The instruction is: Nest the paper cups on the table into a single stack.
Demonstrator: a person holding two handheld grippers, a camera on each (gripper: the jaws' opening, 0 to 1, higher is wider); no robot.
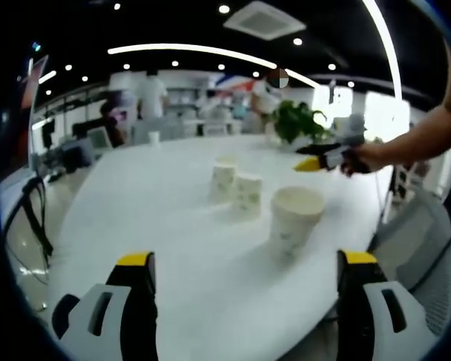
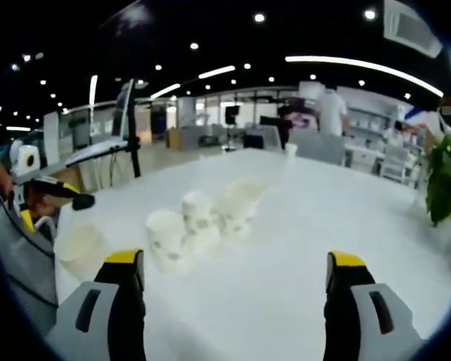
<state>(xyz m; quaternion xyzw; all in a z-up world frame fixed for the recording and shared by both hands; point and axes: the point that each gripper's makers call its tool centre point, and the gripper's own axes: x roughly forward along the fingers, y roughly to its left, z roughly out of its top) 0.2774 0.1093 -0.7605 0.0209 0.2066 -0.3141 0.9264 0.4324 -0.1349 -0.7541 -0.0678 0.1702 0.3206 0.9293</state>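
Left gripper sat low over the round white table, yellow-tipped jaws spread wide, nothing between them. Right gripper same: jaws wide apart, empty, above the table's near part.

Left gripper view: nearest white paper cup with faint green print stood upright, mouth up, at about 1 o'clock from the jaw gap. Two smaller printed paper cups sat further back at 12 o'clock: the middle cup and the far cup, just beside each other, possibly touching; couldn't tell. All three on the table, none nested. The right gripper's yellow-and-black tip showed at 2 o'clock, held in a person's hand, hovering beyond the near cup and well apart from it. A green potted plant stood at the table's far edge. One more small white cup sat far back at 11 o'clock.

Right gripper view was blurred: a cluster of white printed cups at 11 o'clock from the jaw gap, close together, exact count unclear. A separate wide cup stood at 9 o'clock near the table edge. The left gripper appeared at the frame's 9 o'clock edge, off the table.
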